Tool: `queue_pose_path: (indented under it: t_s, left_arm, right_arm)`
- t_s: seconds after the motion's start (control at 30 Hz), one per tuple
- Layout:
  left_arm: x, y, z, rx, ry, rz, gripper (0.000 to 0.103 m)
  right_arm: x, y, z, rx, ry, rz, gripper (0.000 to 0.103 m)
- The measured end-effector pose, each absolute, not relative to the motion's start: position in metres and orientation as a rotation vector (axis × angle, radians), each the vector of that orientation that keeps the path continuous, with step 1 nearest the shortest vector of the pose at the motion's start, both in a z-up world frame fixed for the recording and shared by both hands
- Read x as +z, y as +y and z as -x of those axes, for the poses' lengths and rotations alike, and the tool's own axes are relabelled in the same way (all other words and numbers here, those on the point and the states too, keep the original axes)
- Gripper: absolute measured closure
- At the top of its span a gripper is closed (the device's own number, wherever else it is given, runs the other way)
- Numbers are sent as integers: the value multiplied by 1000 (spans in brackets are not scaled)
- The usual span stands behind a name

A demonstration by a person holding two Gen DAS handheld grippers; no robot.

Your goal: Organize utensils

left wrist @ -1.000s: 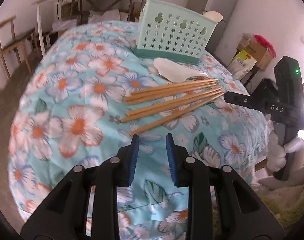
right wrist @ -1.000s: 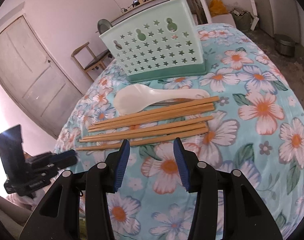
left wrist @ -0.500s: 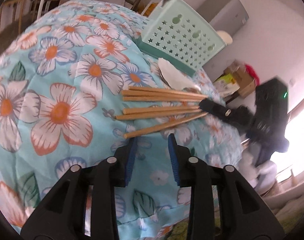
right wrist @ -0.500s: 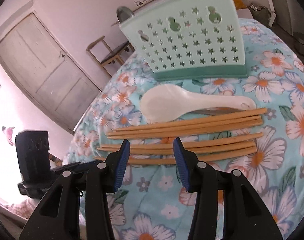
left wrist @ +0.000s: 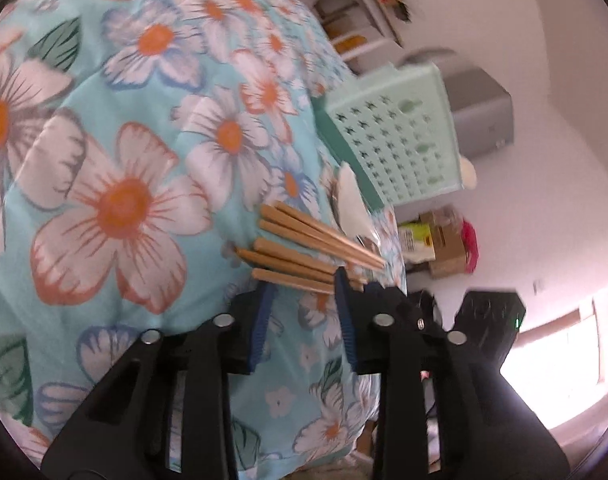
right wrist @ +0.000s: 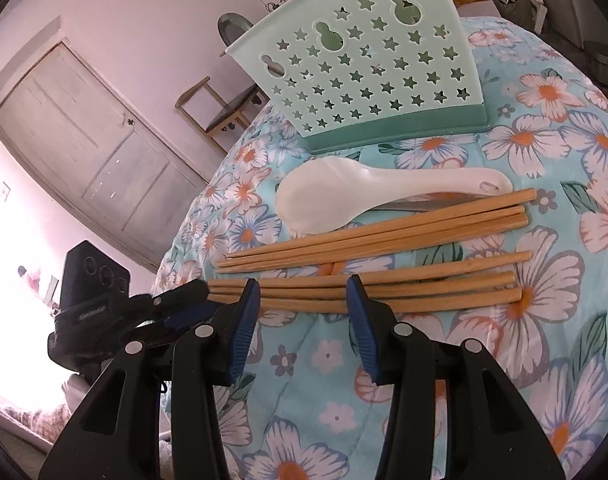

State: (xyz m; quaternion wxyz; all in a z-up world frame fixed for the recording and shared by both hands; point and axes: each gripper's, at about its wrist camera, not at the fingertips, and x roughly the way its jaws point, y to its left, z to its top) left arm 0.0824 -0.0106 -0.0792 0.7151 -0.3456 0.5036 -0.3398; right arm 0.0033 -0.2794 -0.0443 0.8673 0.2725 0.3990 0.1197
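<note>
Covering the whole table is a turquoise cloth (right wrist: pixel 544 360) printed with big white and orange flowers. On it, at the far side, stands a mint-green utensil basket (right wrist: pixel 368 76), upright, its wall pierced with star holes, on a darker green base. Just in front of the basket lies a white spoon (right wrist: pixel 344 196), bowl to the left in the right wrist view, handle to the right, with a metal utensil partly hidden under it. Nearer still lie 6 wooden chopsticks (right wrist: pixel 384 256), side by side in 2 loose groups of 3, roughly parallel to the basket's front.

The right gripper (right wrist: pixel 304 294) hangs low over the nearest chopstick, its blue pads spread apart and straddling part of that stick's length, not pinching it. The left gripper (left wrist: pixel 302 286) sits at the chopsticks' thinner ends, tilted; its jaws have just been closing. The nearest stick's end lies at the gap between its tips, but I cannot tell whether the pads press on it. In the right wrist view this gripper (right wrist: pixel 184 304) appears at the left, touching the stick ends.
</note>
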Motion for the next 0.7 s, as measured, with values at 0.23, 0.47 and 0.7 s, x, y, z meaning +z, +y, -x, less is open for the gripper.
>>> queue_pose_path:
  t_s: [0.23,0.47,0.7]
  left_arm:
    - [-86,-2,-83,-715,1121,807,90]
    - [-75,-1,-72,-729,1121,740,90]
    - [-75,1,-70,-745,1120,703,89]
  right_arm:
    - [-45,-279,3,263,841,-564,59]
    - [-41,-273,5,252,855,-523,59]
    - [-37,-277,16,207,859,-477,59]
